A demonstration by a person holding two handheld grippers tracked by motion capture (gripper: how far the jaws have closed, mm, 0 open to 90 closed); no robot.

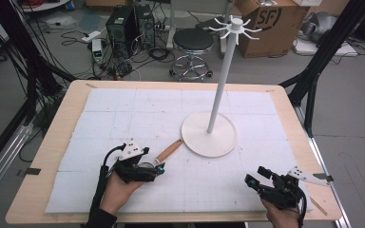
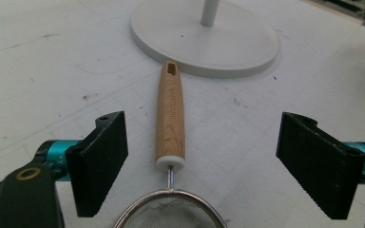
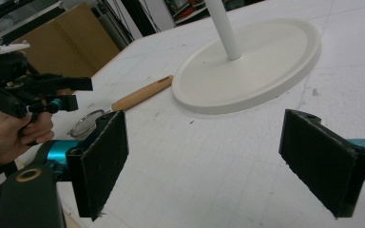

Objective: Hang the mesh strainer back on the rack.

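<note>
1. My left gripper point(image 1: 158, 167) hovers over the small mesh strainer point(image 2: 170, 142), jaws spread wide on either side of its wooden handle point(image 2: 170, 114) and touching nothing. In the left gripper view the handle runs straight away from me between the two pads.
2. The strainer lies flat on the white mat point(image 1: 123, 114), its handle tip with the hanging slot just beside the round base of the white hook stand point(image 1: 209, 133); I cannot tell whether they touch. The mesh bowl point(image 2: 170, 211) sits under the gripper.
3. My right gripper point(image 1: 256, 183) is released too, holding nothing, well apart at the near right of the mat and facing the stand.
4. Handling judgement: light, stiff, top-heavy toward the bowl. The wire mesh looks easy to dent; the thin metal neck would slip and twist.
5. Best hold: mid-handle, across the wood, where the pads get a flat, grippy bite.
6. Risk: a grip near the tip lets the bowl droop.
</note>
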